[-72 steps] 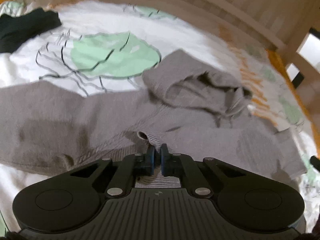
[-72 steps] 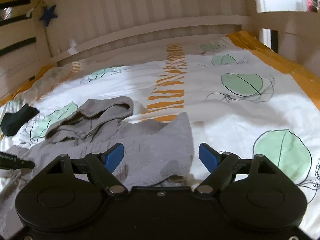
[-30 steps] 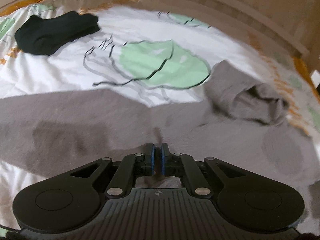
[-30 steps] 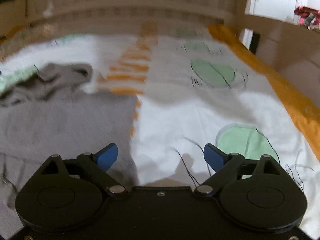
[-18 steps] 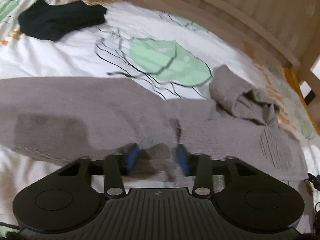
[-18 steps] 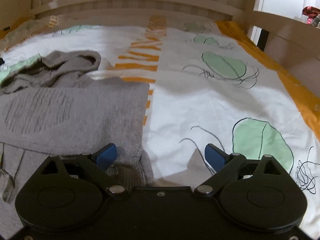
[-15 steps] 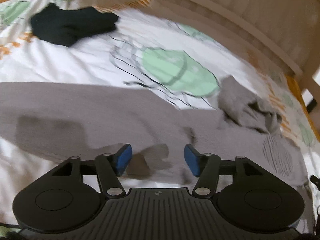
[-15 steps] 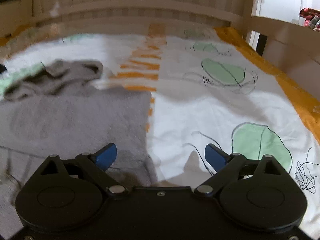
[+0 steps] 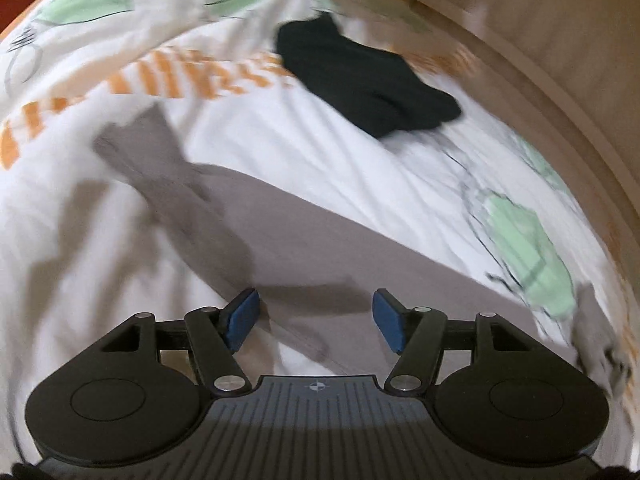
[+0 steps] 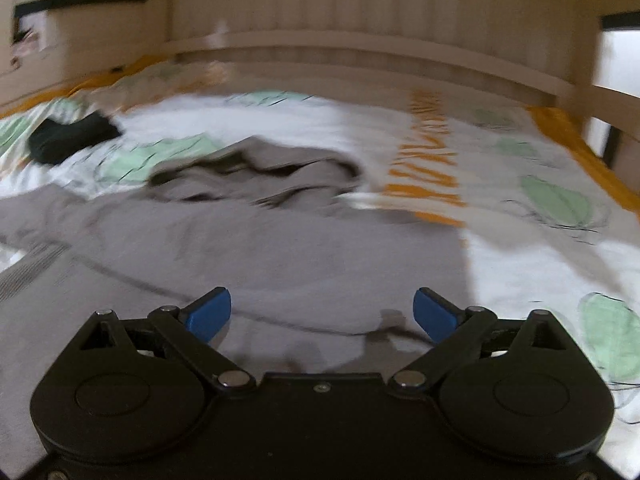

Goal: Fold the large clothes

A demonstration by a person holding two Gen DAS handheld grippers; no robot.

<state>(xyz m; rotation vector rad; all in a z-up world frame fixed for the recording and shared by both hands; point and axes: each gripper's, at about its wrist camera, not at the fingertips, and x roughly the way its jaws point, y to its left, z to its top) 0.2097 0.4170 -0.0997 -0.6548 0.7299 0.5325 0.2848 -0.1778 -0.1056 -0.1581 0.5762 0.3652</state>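
Note:
A grey hoodie (image 10: 280,248) lies spread on the bed, its hood (image 10: 256,178) bunched at the far side. In the left wrist view one long grey sleeve (image 9: 248,220) stretches away to the upper left, with its cuff (image 9: 132,140) at the end. My left gripper (image 9: 316,322) is open and empty just above the sleeve near the body. My right gripper (image 10: 322,314) is open and empty over the hoodie's body, near its right edge. Both views are blurred.
The bed has a white sheet (image 10: 540,240) with green leaves and orange stripes. A black garment (image 9: 360,76) lies beyond the sleeve and also shows in the right wrist view (image 10: 68,138). A wooden bed rail (image 10: 360,52) runs along the far side.
My left gripper has let go of the hoodie, opened wide and swung left along the sleeve. My right gripper has stayed open and turned left, over the hoodie's body.

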